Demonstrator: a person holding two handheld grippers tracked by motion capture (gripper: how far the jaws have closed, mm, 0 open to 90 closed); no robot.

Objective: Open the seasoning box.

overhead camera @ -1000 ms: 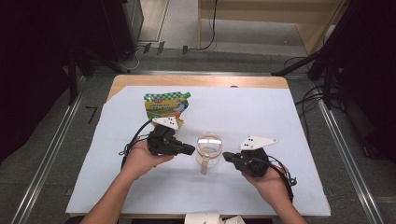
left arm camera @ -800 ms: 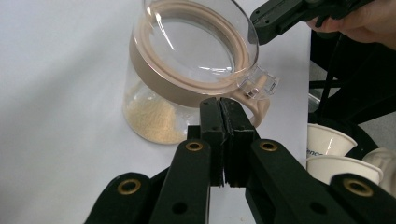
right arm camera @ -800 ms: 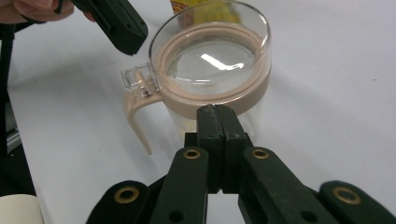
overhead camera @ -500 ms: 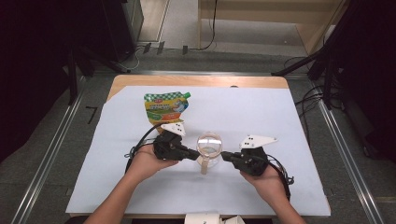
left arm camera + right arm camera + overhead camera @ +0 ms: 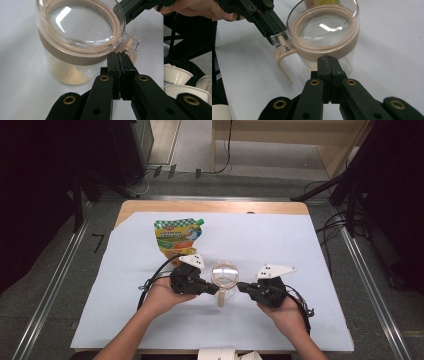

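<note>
A clear jar with a beige lid band, a beige handle and pale grains at its bottom stands mid-table. My left gripper is shut with nothing between its pads. Its tip sits right under the lid's clear tab, by the handle. My right gripper is also shut and empty, and its tip rests against the beige band from the other side. Each gripper view shows the other gripper beyond the jar. A green and yellow spouted pouch lies flat behind the left hand.
A white sheet covers most of the wooden table. White paper cups stand off the near edge, also seen as cups at the bottom of the high view. Cables trail from both grippers.
My left hand has slid right, away from the pouch, and brought its shut tip up to the jar's lid tab. The right hand and the jar have stayed put.
</note>
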